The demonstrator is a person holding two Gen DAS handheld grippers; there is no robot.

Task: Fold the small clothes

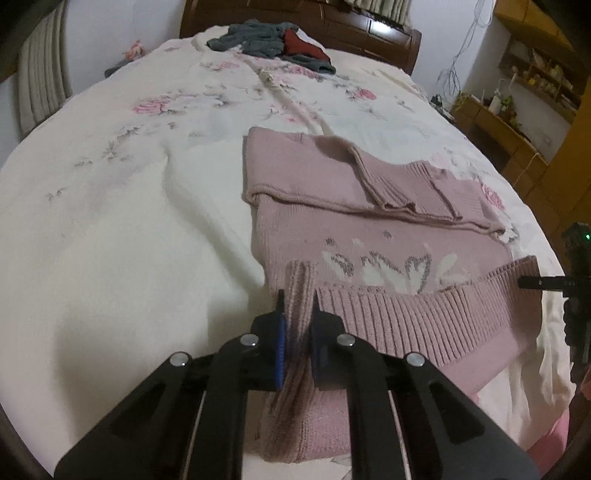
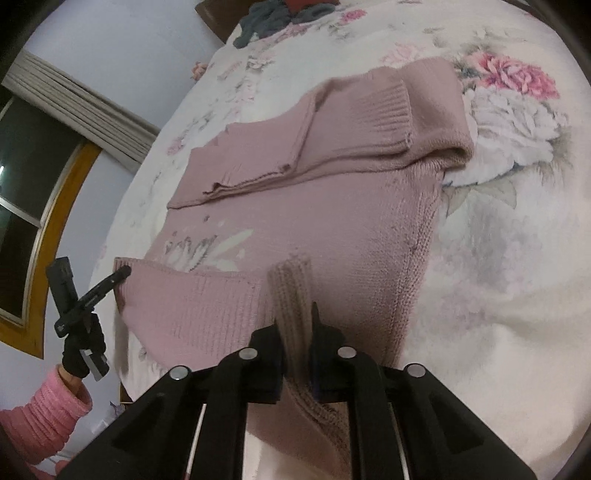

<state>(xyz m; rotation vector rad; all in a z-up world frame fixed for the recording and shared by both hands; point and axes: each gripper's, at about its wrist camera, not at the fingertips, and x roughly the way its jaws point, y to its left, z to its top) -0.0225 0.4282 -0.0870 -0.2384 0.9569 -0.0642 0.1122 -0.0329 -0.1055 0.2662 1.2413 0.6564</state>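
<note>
Bed [image 1: 110,229] fills both views, covered by a cream spread with pink and grey flower print; dark wooden headboard [image 1: 369,33] at the far end.

Pink sweater [image 1: 332,229] lies flat on the bed near the near edge, toward the right side in the left wrist view. Sleeves folded across the upper body, ribbed cuffs overlapping. White and grey knitted pattern shows on the chest. Ribbed hem lifted off the spread along the near side.

Heap of grey and red clothes [image 1: 273,44] at the far end of the bed, just before the headboard, well apart from the sweater.

Left gripper [image 1: 298,306]: jaws drawn together, clamped on a bunched fold of the sweater's ribbed hem at its left corner. Seen from the right wrist view, it sits at the hem's end, held by a gloved hand [image 2: 83,347] with a pink sleeve [image 2: 44,417].

Right gripper [image 2: 298,317]: jaws pinched tight on the hem's other end, ribbed knit standing up between them.
</note>
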